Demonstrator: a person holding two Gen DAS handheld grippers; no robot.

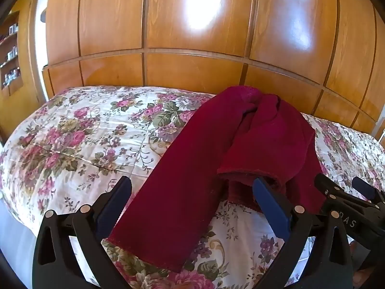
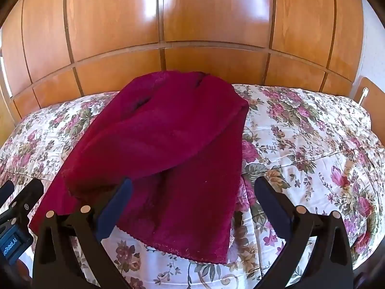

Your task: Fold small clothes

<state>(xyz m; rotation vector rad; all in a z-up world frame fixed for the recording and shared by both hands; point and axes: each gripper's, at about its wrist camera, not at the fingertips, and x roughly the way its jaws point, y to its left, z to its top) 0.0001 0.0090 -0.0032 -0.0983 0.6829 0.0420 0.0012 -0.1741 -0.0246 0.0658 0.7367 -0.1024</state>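
The dark red cloth (image 1: pixel 182 180) lies on the bed, on top of the flowered bedspread (image 1: pixel 72 139), running from the near edge up toward the wooden panelled wall (image 1: pixel 192 67) behind it. It is not a neat fold: one long strip reaches down to the near edge of the bed, while the other part is doubled over loosely and bunched at the far end, with a hemmed edge lying across the lower layer, as the right wrist view shows well. By my judgement the task is at or near its beginning for this piece; at most a rough first doubling is there, and the straightening, the squaring of the edges and the final folds are all left to do. The left tool (image 1: pixel 192 202) stands released, its blue pads wide apart above the near part of the cloth, gripping nothing. The right tool (image 2: pixel 192 202) is likewise spread wide and empty, with the cloth's near right corner below the gap. Each tool shows at the edge of the other's view. As for writing, the right tool's body carries pale letters that read "DAS" or nearly so, partly cut off, and the left tool's body bears a label reading "enRobot.AI", its start hidden.
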